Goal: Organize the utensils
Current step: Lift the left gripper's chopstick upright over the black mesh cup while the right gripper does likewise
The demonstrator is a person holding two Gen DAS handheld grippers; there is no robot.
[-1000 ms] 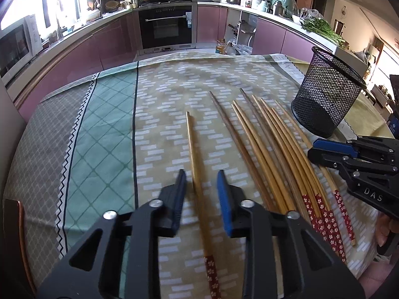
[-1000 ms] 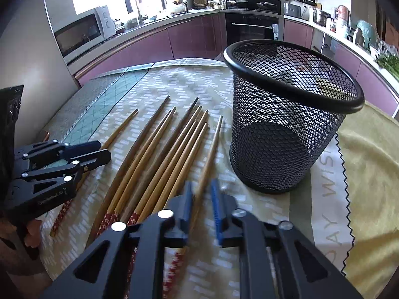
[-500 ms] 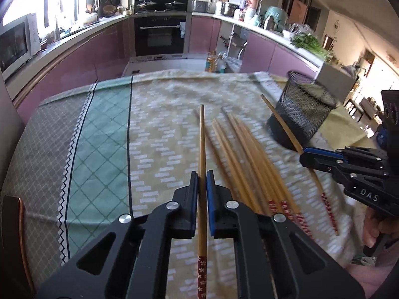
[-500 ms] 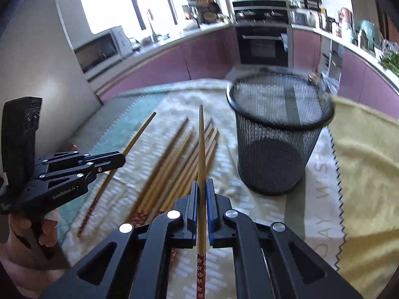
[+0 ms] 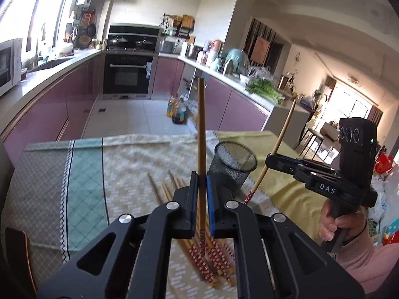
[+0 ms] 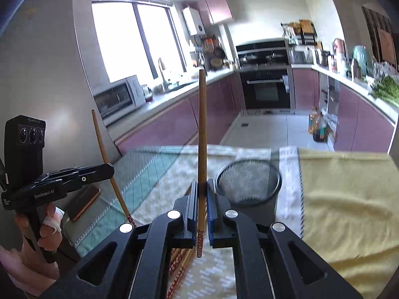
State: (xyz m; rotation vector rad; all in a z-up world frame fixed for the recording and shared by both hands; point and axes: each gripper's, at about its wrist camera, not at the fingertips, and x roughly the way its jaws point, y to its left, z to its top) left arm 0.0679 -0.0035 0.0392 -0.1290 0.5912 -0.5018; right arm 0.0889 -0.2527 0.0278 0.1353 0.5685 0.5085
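My left gripper [image 5: 201, 182] is shut on a wooden chopstick [image 5: 201, 134] that stands up above the table, red patterned end down. My right gripper [image 6: 202, 189] is shut on a second chopstick [image 6: 202, 129], held the same way. Each gripper shows in the other's view, the right gripper [image 5: 270, 160] with its chopstick [image 5: 281, 139] and the left gripper [image 6: 109, 170] with its chopstick [image 6: 104, 154]. A black mesh cup [image 5: 233, 165] stands on the tablecloth just ahead, below both grippers; the same mesh cup [image 6: 248, 184] appears in the right wrist view. Several more chopsticks [image 5: 212, 254] lie on the cloth under the left gripper.
The table wears a patterned cloth [image 5: 82, 186] with a yellow cloth [image 6: 344, 199] at the right. A dark board [image 6: 83, 200] lies at the table's left edge. Kitchen counters, an oven [image 5: 129, 72] and bottles on the floor [image 5: 177, 111] are beyond the far edge.
Both grippers shut on a chopstick each and lifted them off the table. Both have risen and tilted up, so the cup and the remaining chopsticks now sit lower and smaller in view.
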